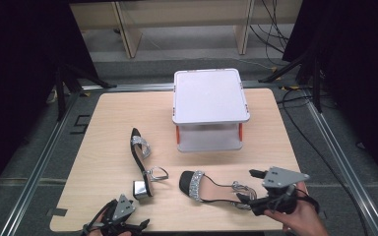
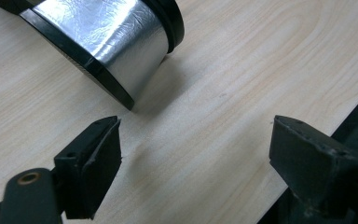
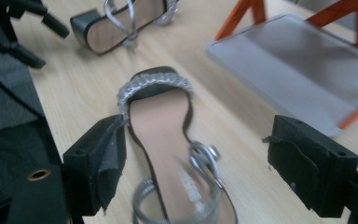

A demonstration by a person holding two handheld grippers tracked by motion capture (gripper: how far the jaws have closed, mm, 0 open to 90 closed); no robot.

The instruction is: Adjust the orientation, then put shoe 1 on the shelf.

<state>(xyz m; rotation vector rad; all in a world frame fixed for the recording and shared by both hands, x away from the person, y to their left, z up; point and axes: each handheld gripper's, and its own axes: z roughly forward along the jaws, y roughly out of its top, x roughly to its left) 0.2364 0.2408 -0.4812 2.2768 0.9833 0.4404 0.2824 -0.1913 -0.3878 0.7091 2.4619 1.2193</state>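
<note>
Two black sandals with silver straps lie on the wooden table. One sandal lies on its side at the left, and its silver block heel sits just ahead of my left gripper, whose jaws stand open over bare wood. The other sandal lies flat at the front, sole down. My right gripper hovers over its heel end, open. In the right gripper view this sandal runs between the wide-apart jaws, and the pads do not press on it.
A white two-tier rack with orange legs stands at the table's far middle; its lower shelf lies ahead and to the right of my right gripper. The table's front edge runs just before both hands. Cables trail on the floor at the right.
</note>
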